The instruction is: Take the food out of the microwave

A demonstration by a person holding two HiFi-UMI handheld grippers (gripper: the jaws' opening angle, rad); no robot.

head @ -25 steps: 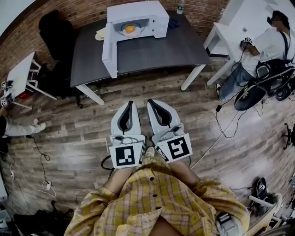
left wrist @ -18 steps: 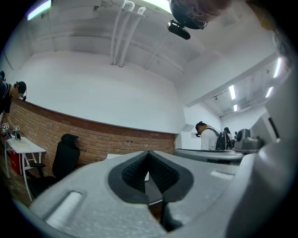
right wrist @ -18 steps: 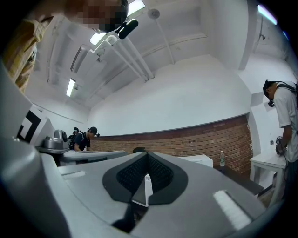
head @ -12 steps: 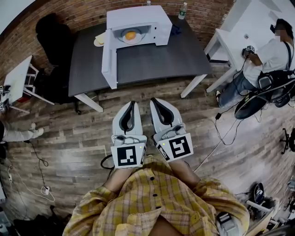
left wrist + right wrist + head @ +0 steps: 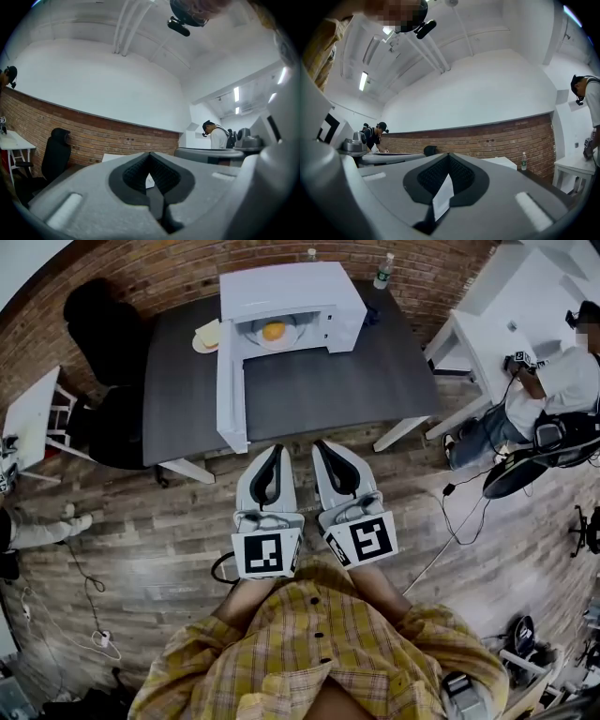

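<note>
left gripper [image 5: 273, 452] & right gripper [image 5: 324, 446] are both shut tight w/ nothing in them, side by side just in front of the dark table [image 5: 328, 390]. the orange food [image 5: 273, 331] sits on a plate [image 5: 293, 327] inside the white microwave [image 5: 291, 287] (its door [image 5: 230, 395] hangs wide open), well apart from both.

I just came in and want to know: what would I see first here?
The white microwave on the dark table, its door swung open, shows orange food on a plate inside. Nearer, over the wooden floor, the left tool and right tool point at it side by side, both shut and empty.
</note>
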